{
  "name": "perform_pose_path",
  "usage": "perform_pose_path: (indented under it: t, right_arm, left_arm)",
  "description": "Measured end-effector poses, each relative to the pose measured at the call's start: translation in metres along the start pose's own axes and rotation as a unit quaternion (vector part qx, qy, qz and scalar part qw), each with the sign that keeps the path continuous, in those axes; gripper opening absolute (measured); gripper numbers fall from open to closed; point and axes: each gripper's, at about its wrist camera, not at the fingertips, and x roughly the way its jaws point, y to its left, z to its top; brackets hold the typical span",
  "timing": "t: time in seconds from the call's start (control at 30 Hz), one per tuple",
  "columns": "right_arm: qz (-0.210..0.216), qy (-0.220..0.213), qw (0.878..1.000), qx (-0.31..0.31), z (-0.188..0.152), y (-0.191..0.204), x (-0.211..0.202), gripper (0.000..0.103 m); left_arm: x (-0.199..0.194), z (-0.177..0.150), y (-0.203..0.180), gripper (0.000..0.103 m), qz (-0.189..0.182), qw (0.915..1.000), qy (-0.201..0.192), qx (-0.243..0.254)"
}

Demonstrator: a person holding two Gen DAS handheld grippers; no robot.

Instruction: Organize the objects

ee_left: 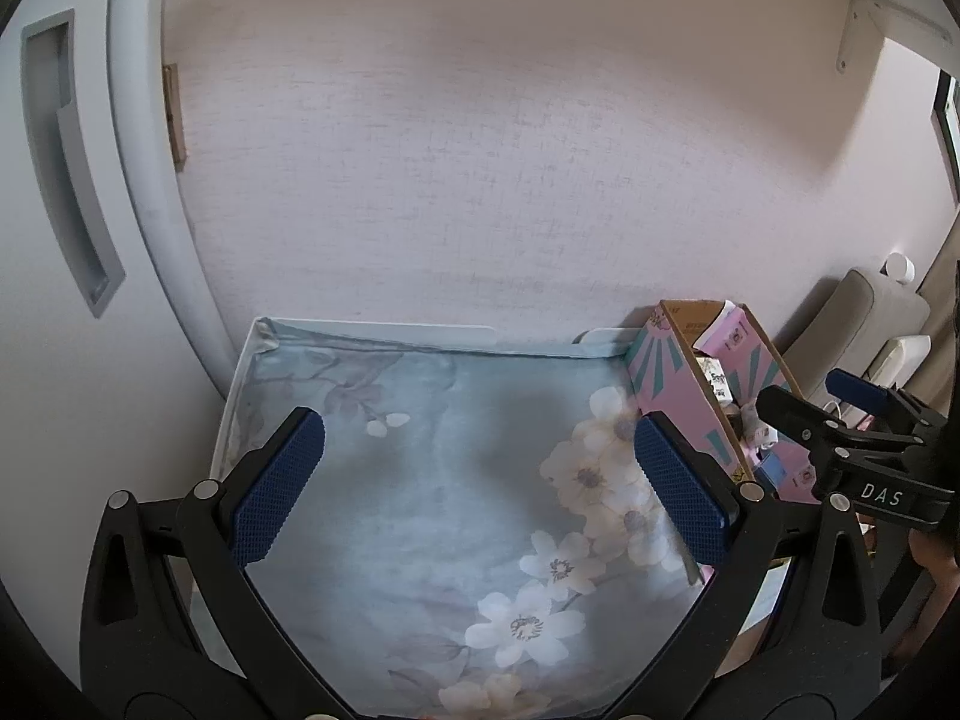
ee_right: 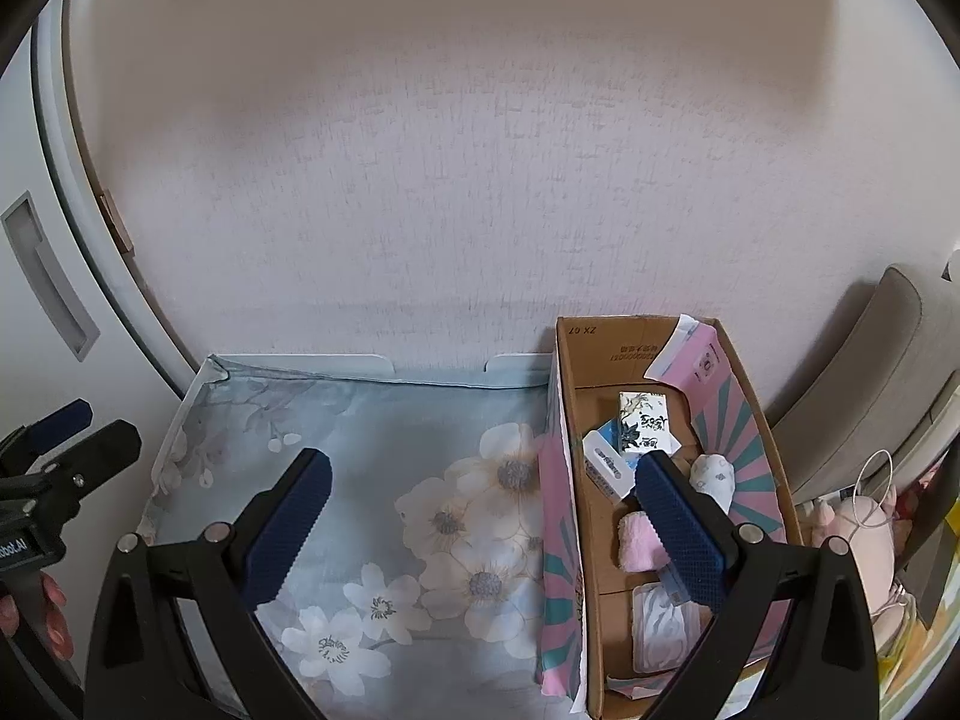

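Pink card with teal rays covers the outside of the cardboard box (ee_right: pixel 672 480), plain brown inside, open at the top; it stands against the textured wall (ee_right: pixel 480 180) at the right edge of the flowered blue cloth (ee_right: pixel 372 480). In the box lie a white packet with dark print (ee_right: pixel 643 427), a white and blue packet (ee_right: pixel 607 468) beside it, a pale spotted sock (ee_right: pixel 714 477), a pink fluffy cloth (ee_right: pixel 642 543) and a clear wrapped pack (ee_right: pixel 663 630) nearest the camera.

The right gripper (ee_right: pixel 480 531) hangs above the box's left wall, its 2 blue-padded fingers spread wide and holding nothing; 1 finger is over the cloth, the other over the inside of the box.

The left gripper (ee_left: pixel 480 486) hovers over the cloth to the left of the box, jaws also wide apart and empty; the box stands just beyond its right finger. A hand (ee_right: pixel 36 612) grips the left gripper's handle.
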Motion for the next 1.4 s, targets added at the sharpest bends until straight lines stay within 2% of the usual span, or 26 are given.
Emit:
perform_pose_path:
  t: [0.73, 1.2, 1.4]
  right_arm:
    - [-0.005, -0.004, 1.0, -0.008, 0.0029, 0.0057, -0.002, 0.101]
    - [-0.005, -0.004, 1.0, -0.006, 0.0051, 0.0054, -0.0011, 0.101]
    - [-0.005, -0.004, 1.0, -0.004, 0.0065, 0.0051, 0.0001, 0.101]
  left_arm:
    - [0.0021, -0.0041, -0.0044, 0.103, 0.005, 1.0, 0.0, -0.001]
    - [0.0038, -0.003, -0.0083, 0.103, 0.024, 0.9996, -0.001, 0.011]
    - [0.0061, -0.0036, -0.0093, 0.103, 0.023, 0.9995, 0.012, 0.016]
